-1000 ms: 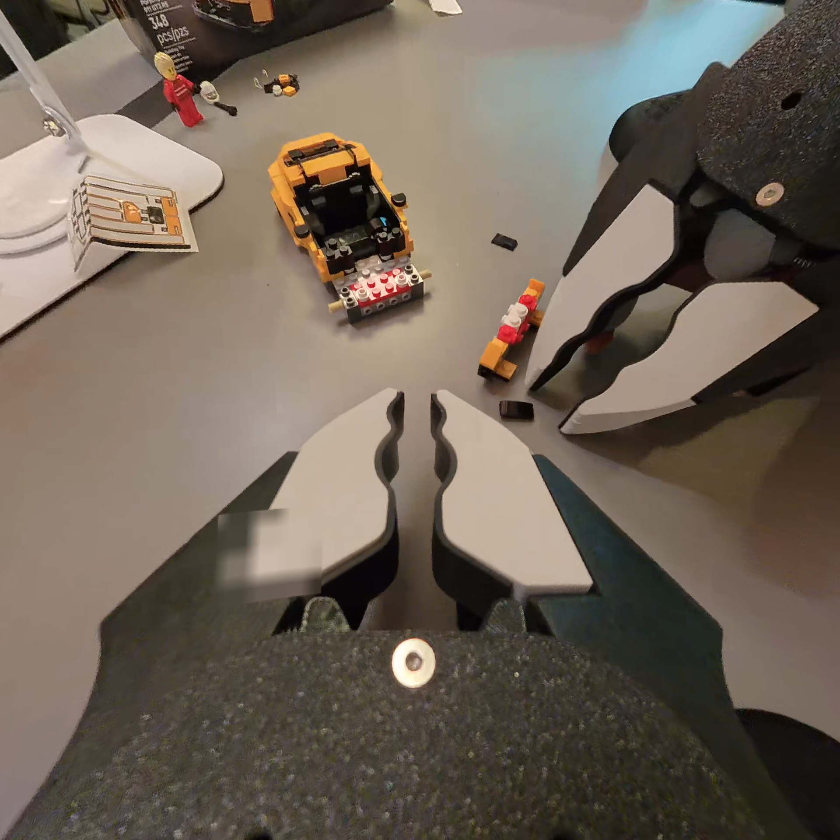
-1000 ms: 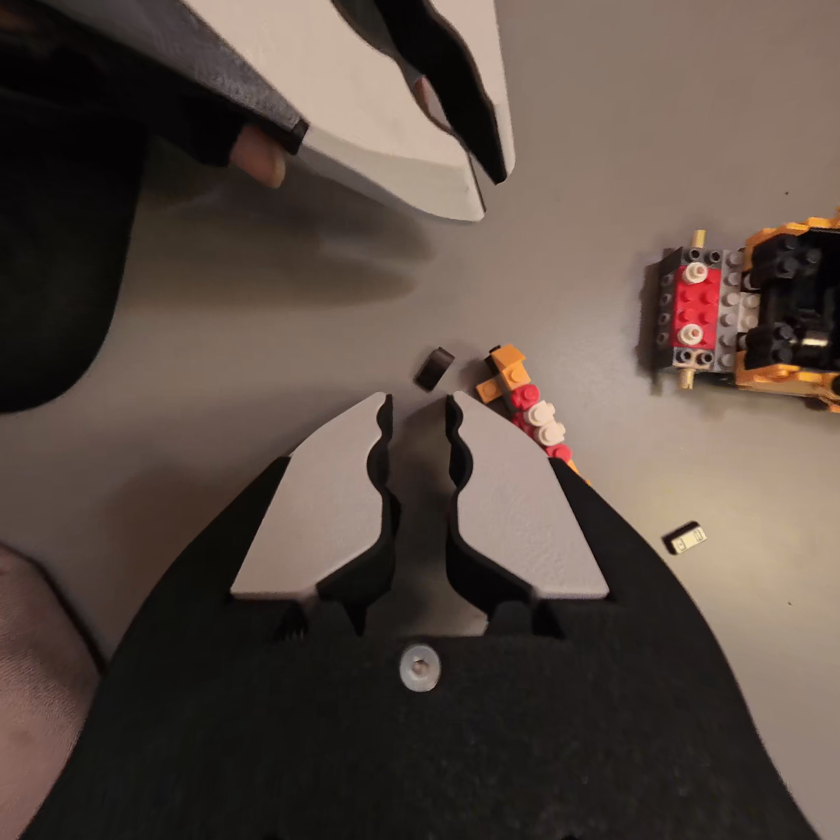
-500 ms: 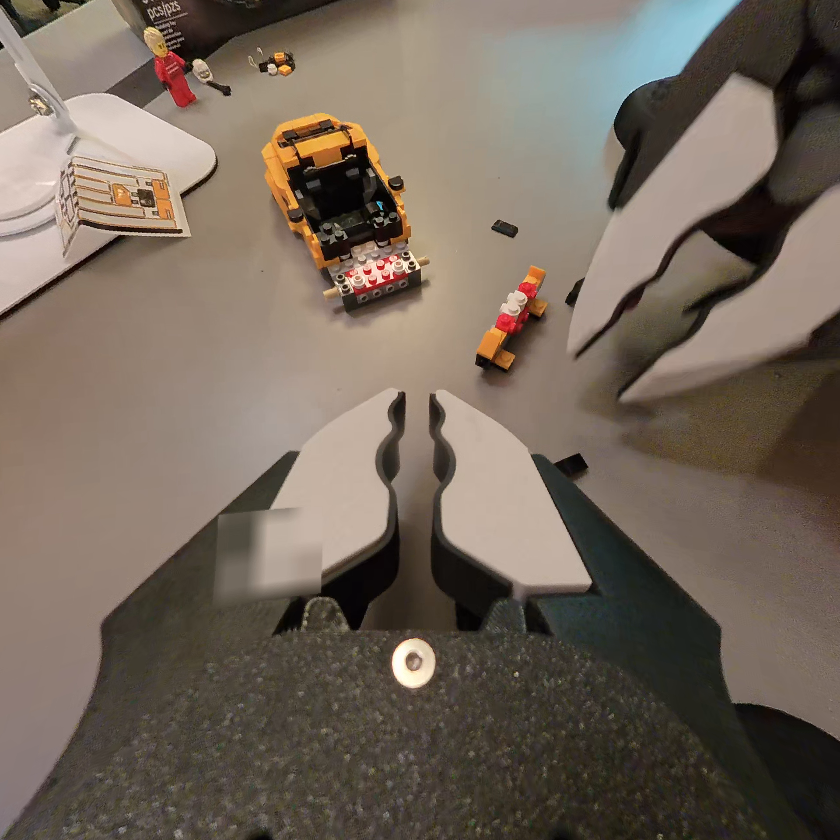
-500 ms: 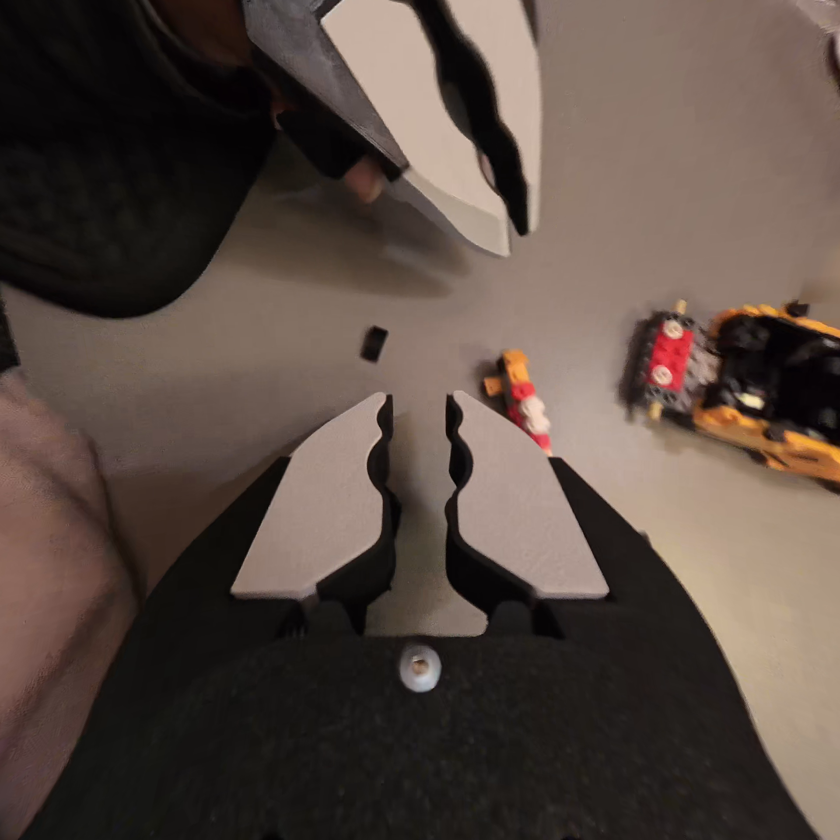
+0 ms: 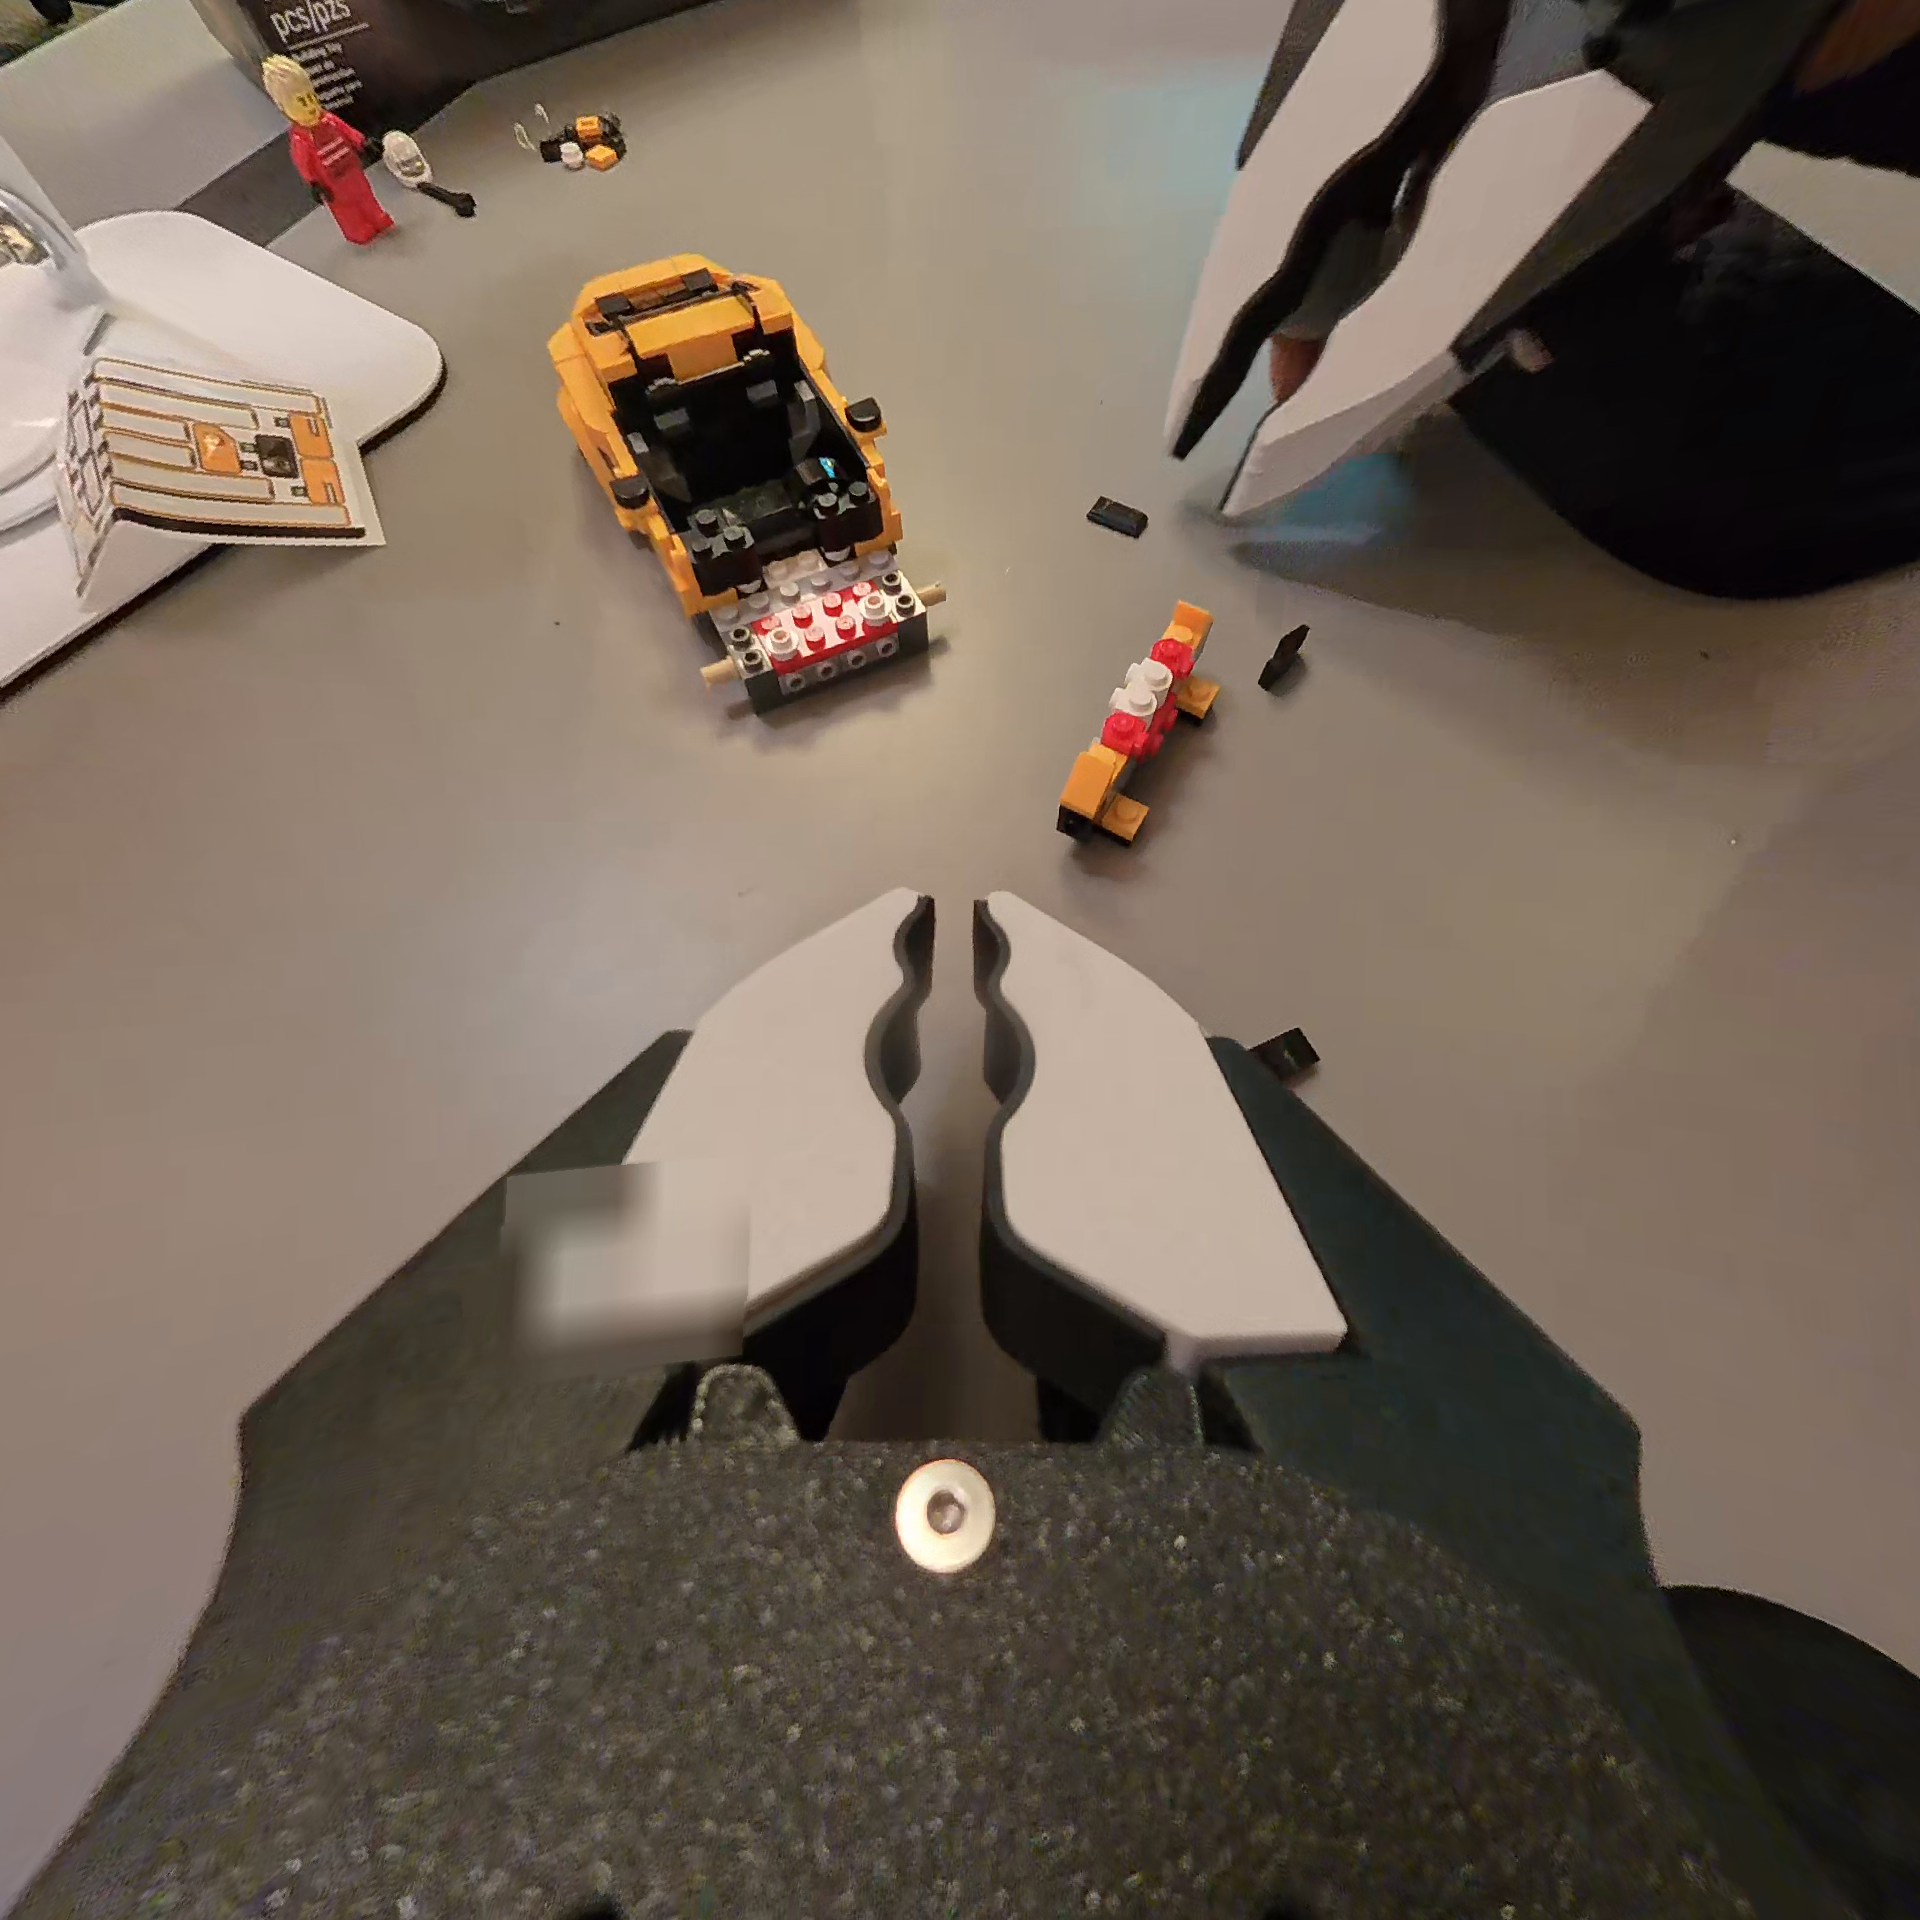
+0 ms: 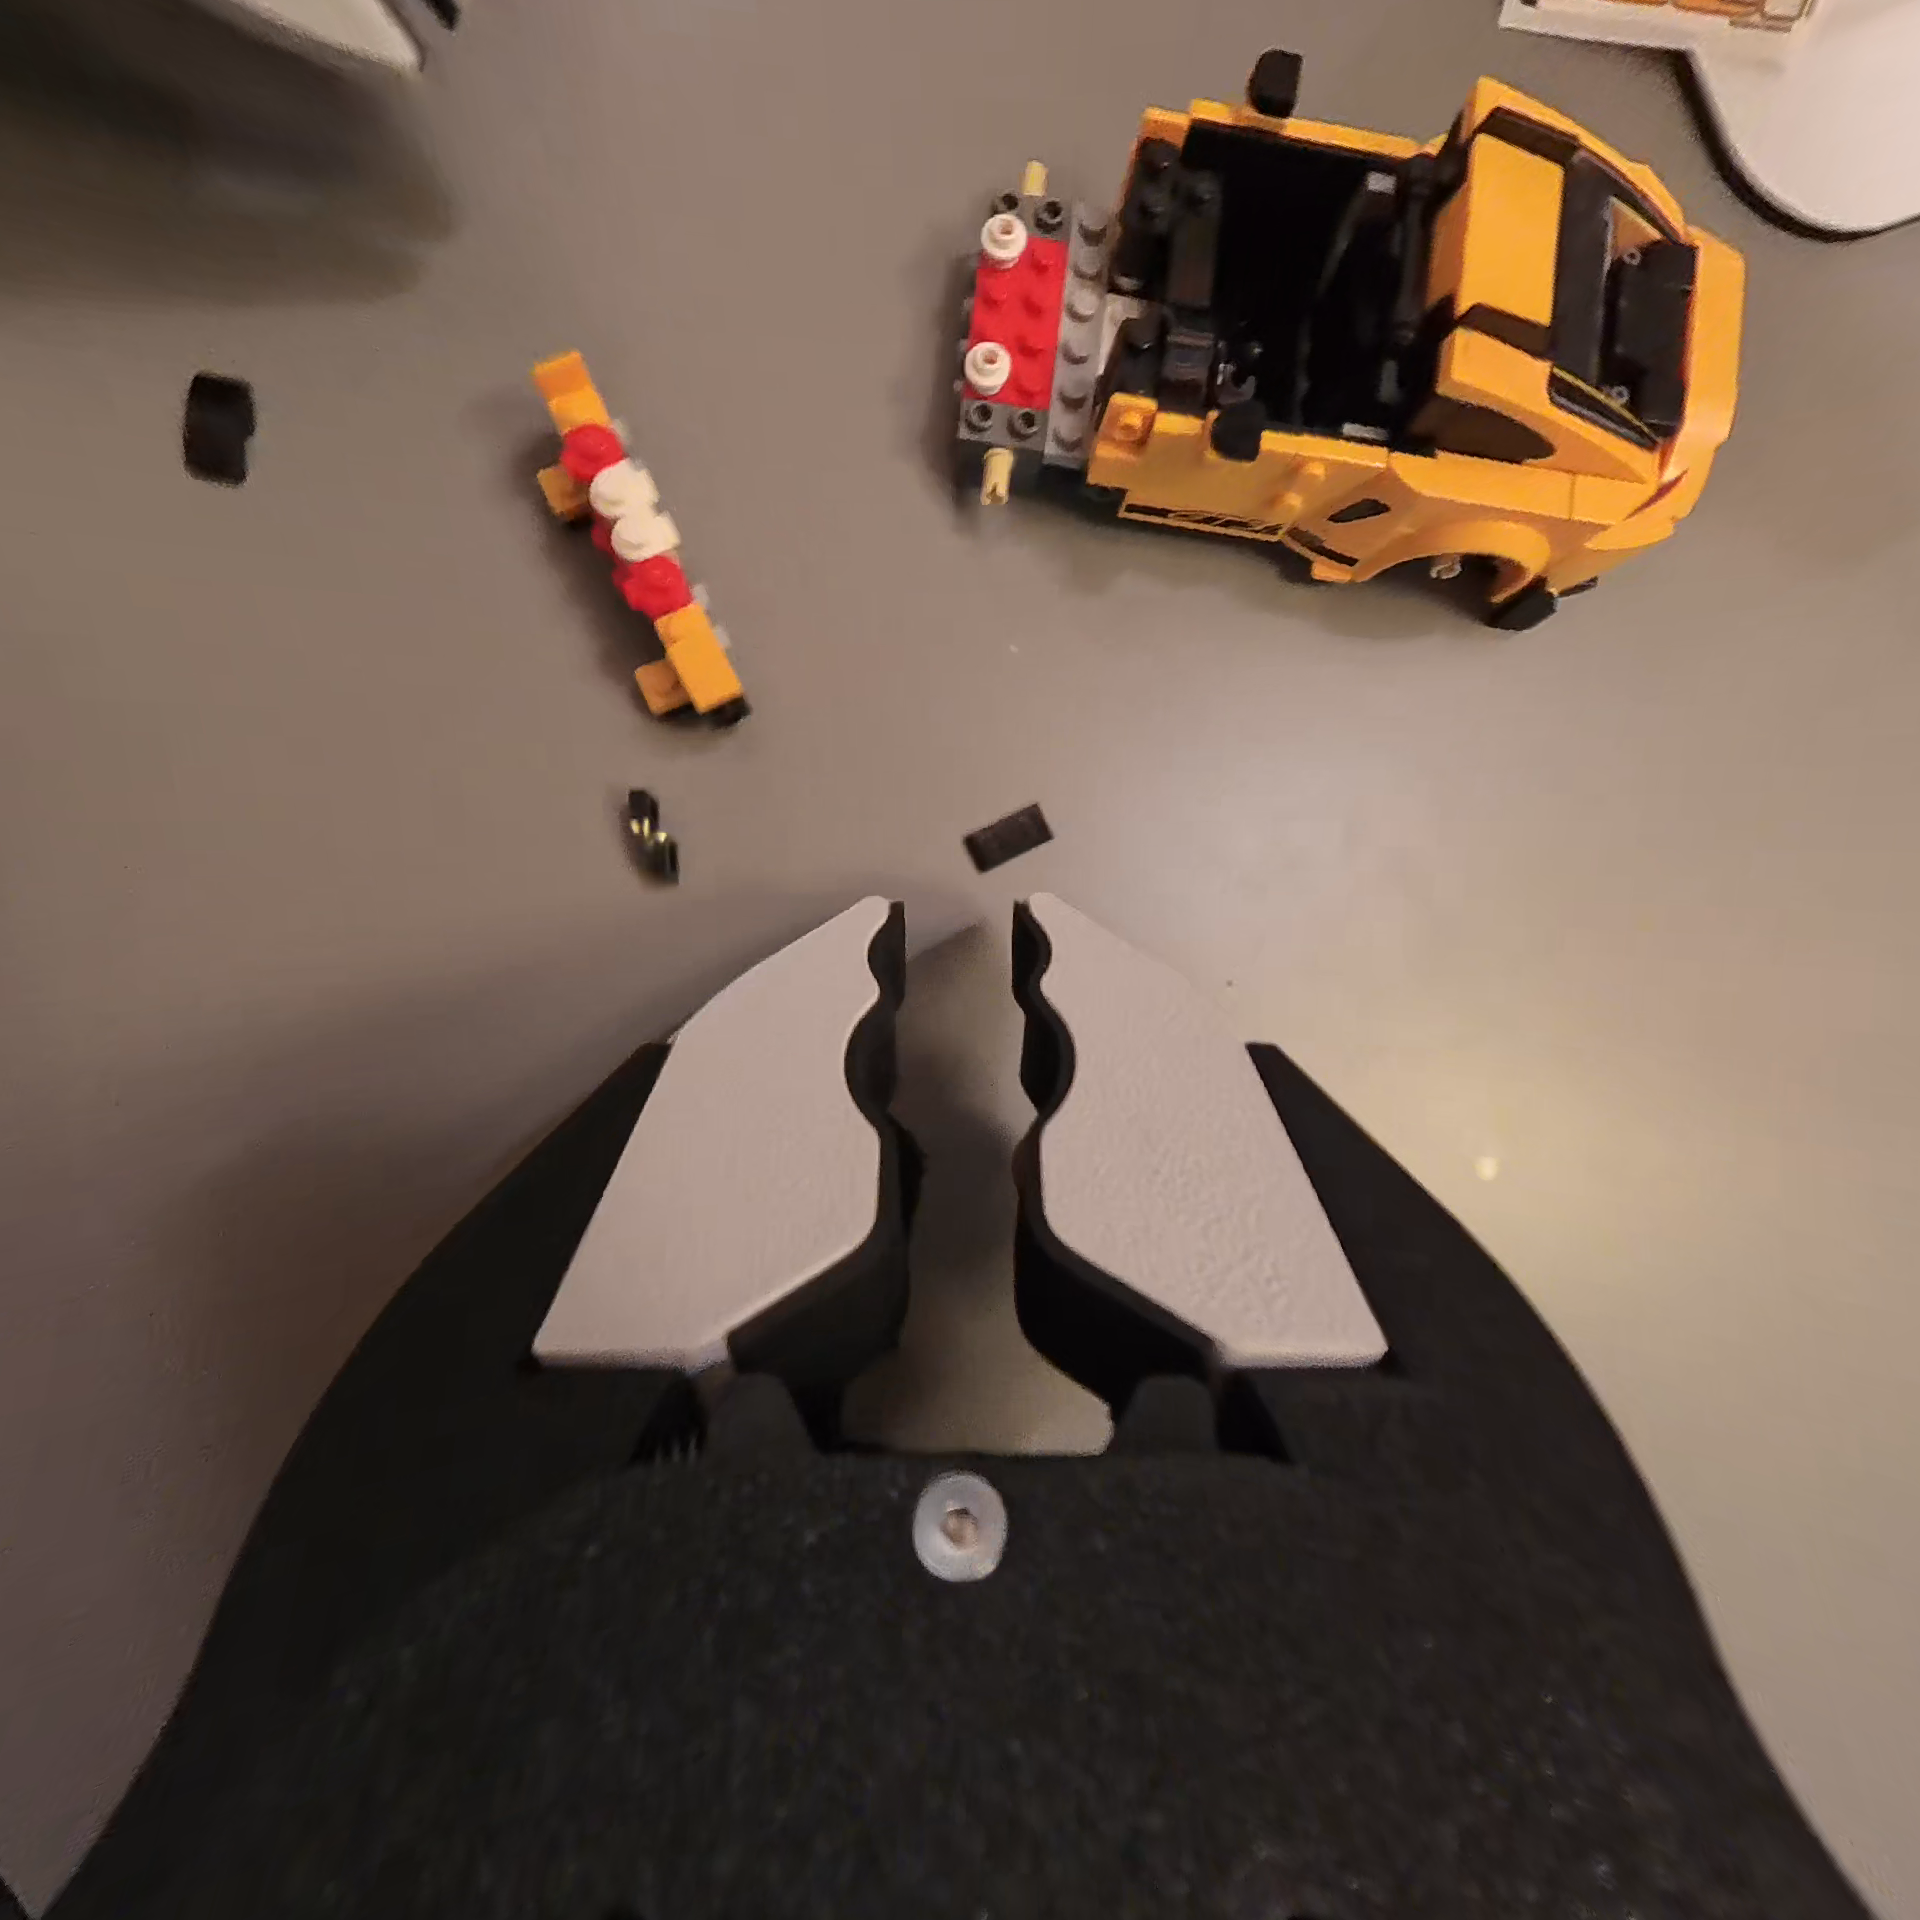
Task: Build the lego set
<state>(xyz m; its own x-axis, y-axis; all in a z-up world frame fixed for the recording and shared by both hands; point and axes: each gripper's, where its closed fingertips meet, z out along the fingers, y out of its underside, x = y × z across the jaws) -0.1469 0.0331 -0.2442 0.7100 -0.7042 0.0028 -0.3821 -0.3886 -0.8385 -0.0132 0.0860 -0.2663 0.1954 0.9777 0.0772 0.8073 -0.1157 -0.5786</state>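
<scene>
The orange and black lego car [image 5: 717, 416] stands mid-table with its red and grey studded end toward my left gripper; it also shows in the right wrist view [image 6: 1403, 343]. A loose strip of red, white and orange bricks [image 5: 1138, 717] lies right of the car, and shows in the right wrist view [image 6: 634, 540]. My left gripper [image 5: 953, 904] is empty with its jaws almost together, short of the strip. My right gripper [image 5: 1210, 478] hangs above the table at far right, slightly open and empty [image 6: 956, 909]. A small black piece [image 6: 1006, 836] lies just beyond its tips.
Small black pieces lie near the strip [image 5: 1117, 514] [image 5: 1283, 657] [image 5: 1288, 1051]. A red minifigure [image 5: 332, 156], a pile of small parts [image 5: 587, 140] and a dark box [image 5: 416, 42] are at the back. A white base [image 5: 208, 312] with a sticker sheet [image 5: 208, 457] is at left. Tip to tip, the grippers are about 15 centimetres apart.
My right gripper has lifted off the table beside the strip and swung back to the right; its view now looks down on the car and strip. My left gripper has barely moved.
</scene>
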